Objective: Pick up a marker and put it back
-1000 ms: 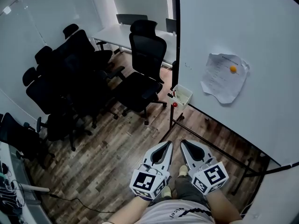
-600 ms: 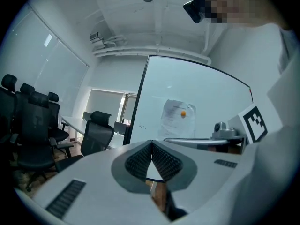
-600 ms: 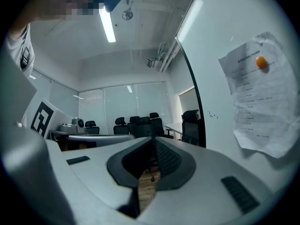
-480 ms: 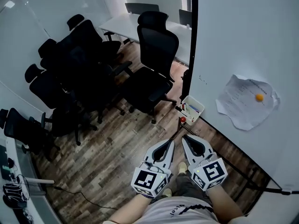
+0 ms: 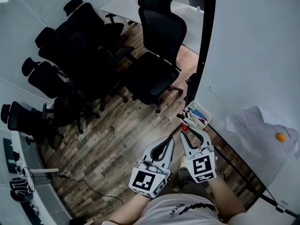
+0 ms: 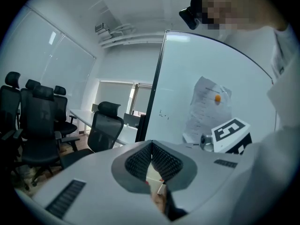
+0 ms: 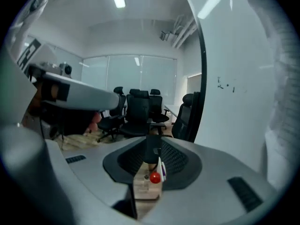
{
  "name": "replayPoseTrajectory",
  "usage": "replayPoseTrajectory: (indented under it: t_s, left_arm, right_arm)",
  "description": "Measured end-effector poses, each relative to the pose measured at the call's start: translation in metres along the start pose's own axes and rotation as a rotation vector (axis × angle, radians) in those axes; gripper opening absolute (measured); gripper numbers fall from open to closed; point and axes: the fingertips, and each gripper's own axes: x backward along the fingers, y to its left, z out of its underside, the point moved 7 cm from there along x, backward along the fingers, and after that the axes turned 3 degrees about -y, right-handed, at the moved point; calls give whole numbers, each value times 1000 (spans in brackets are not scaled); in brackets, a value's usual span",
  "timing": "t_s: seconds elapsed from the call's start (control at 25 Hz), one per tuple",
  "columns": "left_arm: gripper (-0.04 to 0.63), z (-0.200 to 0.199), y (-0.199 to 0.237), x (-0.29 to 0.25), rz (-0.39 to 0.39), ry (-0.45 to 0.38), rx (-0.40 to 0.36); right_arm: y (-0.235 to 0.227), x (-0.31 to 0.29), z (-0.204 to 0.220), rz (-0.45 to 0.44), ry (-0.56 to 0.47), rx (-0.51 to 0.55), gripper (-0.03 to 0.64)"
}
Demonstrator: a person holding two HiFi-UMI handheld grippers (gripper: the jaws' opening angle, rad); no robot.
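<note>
The markers are found lying in a white tray mounted at the lower edge of the whiteboard, just beside the board's black frame post. A red knob is seen immediately below the tray.

The right tool is directed at the tray, its tips near the red knob; contact cannot be confirmed. Its jaws are released, having just been opening, and nothing is gripped between them.

The left tool is held just beside the right one, slightly further from the tray. Its jaws are clenched tip to tip, with nothing held.

A sheet of paper is pinned to the whiteboard by an orange magnet. Black office chairs are noted on the wooden floor.
</note>
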Motion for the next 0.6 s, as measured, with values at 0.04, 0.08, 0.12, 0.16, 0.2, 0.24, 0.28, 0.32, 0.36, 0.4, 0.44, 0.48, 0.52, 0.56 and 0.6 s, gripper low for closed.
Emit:
replayPoseTrajectory:
  t_s: [0.04,0.08,0.12,0.16,0.2,0.24,0.28,0.32,0.36,0.4,0.44,0.48,0.52,0.56,0.6]
  left_arm:
    - [11,3,5,-4,-5,6,6]
    - [11,7,10,-8,-8,11,14]
    - [11,11,15,-13,-7,17,23]
    - [11,15,20,-18,-4,21,29]
    - [11,19,25,-21,-1,25,35]
    - [11,22,31,-25,3,28,40]
    - [11,24,37,-27,4,31,47]
    - [11,26,43,-30,4,31,54]
    - [11,27,48,-31,4,31,59]
    - [11,29,54,-33,3,30,63]
    - [11,31,59,-35,2,30,66]
    - [11,33,63,-36,0,30,69]
    - [11,35,68,-37,-1,31,73]
    - [11,37,71,-37,-3,32,77]
    - [11,38,75,-36,-4,32,81]
  right_arm:
    - [-1,-8,6,14,27,37,87]
    - [-3,-17,12,26,46,71,89]
    - [-4,-25,16,36,63,104,91]
    - [-4,-33,21,46,77,135,94]
    - [-4,-41,25,54,89,163,95]
    - [-3,-48,27,61,101,185,95]
    - [-1,-53,27,67,112,204,97]
    - [1,-59,26,74,125,221,97]
    - [2,-64,27,82,139,241,98]
    - [3,-69,29,92,153,264,100]
    - [3,-74,33,104,167,290,105]
    - [2,-78,37,117,181,318,108]
    - [3,-81,41,129,195,343,110]
    - [3,-84,44,138,211,364,114]
    - [3,-87,46,146,228,381,117]
